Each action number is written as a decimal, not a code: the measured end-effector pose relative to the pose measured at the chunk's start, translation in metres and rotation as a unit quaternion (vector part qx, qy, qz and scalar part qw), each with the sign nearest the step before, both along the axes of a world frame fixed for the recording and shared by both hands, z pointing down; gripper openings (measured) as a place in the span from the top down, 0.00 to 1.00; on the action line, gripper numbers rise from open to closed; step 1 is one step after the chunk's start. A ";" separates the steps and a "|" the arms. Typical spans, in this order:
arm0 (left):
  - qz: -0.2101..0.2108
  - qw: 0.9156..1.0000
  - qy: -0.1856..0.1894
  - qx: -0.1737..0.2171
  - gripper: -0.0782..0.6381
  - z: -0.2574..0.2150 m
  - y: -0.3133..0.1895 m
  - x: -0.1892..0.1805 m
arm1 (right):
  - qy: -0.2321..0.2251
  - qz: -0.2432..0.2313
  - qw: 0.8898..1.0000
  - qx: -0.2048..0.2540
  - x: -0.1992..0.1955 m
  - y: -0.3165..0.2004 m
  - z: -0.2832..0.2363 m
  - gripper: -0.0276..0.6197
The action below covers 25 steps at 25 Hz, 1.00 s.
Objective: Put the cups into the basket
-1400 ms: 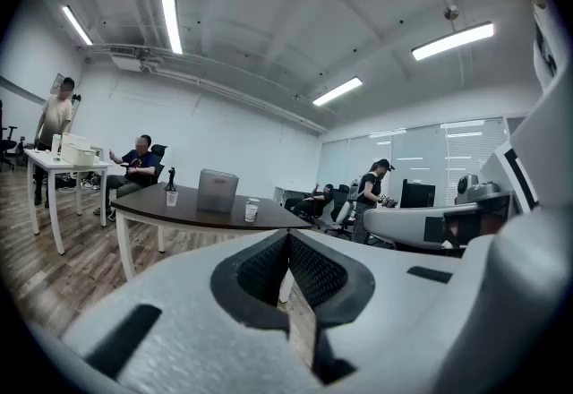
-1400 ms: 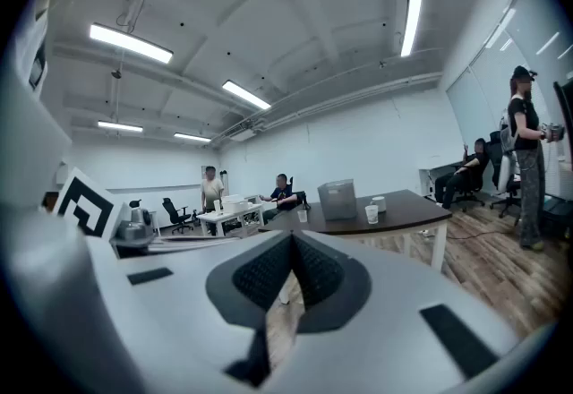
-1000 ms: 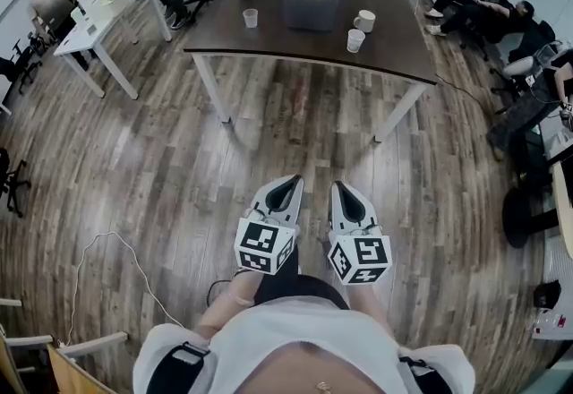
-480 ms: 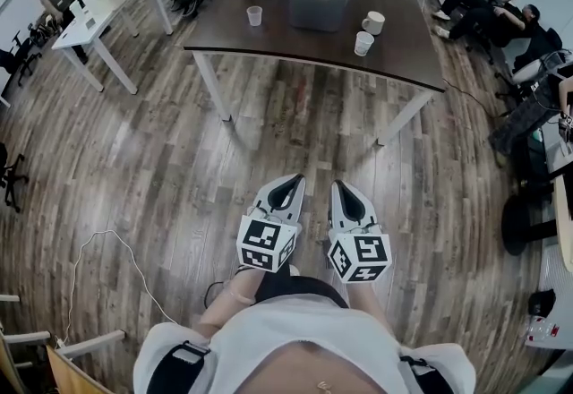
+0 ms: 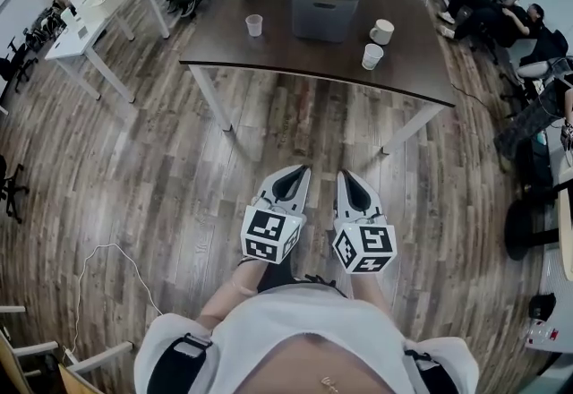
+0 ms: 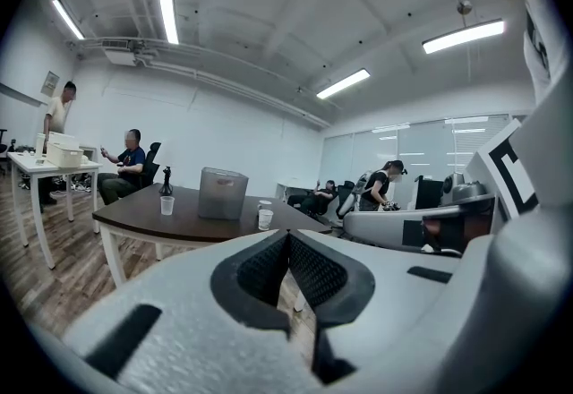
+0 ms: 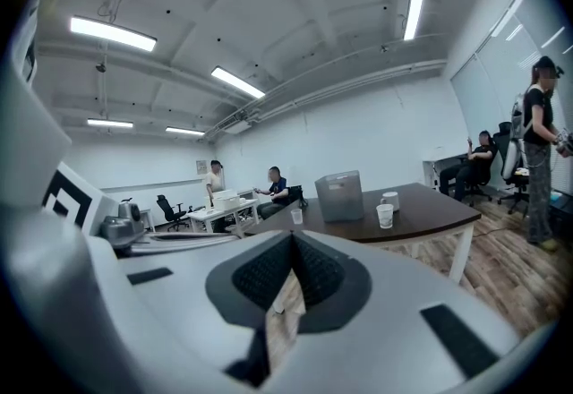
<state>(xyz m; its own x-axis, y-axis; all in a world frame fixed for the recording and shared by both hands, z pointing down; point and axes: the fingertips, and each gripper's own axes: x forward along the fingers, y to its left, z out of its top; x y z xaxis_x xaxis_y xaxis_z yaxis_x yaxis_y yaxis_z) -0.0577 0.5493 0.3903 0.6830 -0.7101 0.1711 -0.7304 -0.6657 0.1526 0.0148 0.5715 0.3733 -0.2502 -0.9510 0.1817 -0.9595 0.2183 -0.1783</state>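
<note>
A grey basket (image 5: 324, 0) stands at the far side of a dark table (image 5: 295, 52). Left of it is a clear plastic cup (image 5: 254, 25); right of it are a white mug (image 5: 382, 31) and a paper cup (image 5: 372, 56). My left gripper (image 5: 295, 171) and right gripper (image 5: 346, 175) hang side by side over the wooden floor, well short of the table. Both are shut and hold nothing. In the left gripper view the basket (image 6: 222, 193), clear cup (image 6: 167, 205) and paper cup (image 6: 265, 218) show far ahead. The right gripper view shows the basket (image 7: 338, 196), mug (image 7: 390, 200) and paper cup (image 7: 385, 216).
A white table (image 5: 89, 16) with seated people stands at the back left. More people and office chairs (image 5: 528, 43) line the right side. A thin cable (image 5: 98, 267) loops on the floor at the near left.
The table has drawn a little nearer in the head view. Both grippers have shifted slightly forward and right, still shut.
</note>
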 end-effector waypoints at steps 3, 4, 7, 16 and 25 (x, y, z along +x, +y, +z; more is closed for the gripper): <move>0.007 1.000 0.001 0.005 0.88 -0.009 -0.034 0.002 | 0.001 0.007 1.000 0.005 0.002 -0.033 -0.008 0.94; 0.008 1.000 0.001 0.006 0.88 -0.011 -0.044 0.003 | 0.001 0.008 1.000 0.006 0.003 -0.044 -0.010 0.94; 0.012 1.000 0.002 0.009 0.88 -0.016 -0.074 0.004 | 0.001 0.015 1.000 0.009 0.006 -0.073 -0.014 0.94; 0.029 1.000 0.003 0.001 0.88 -0.013 -0.149 -0.001 | 0.002 0.016 1.000 0.011 -0.007 -0.152 -0.016 0.94; 0.063 0.998 0.003 0.004 0.88 -0.009 -0.194 0.005 | -0.004 0.051 0.998 0.021 -0.005 -0.195 -0.014 0.94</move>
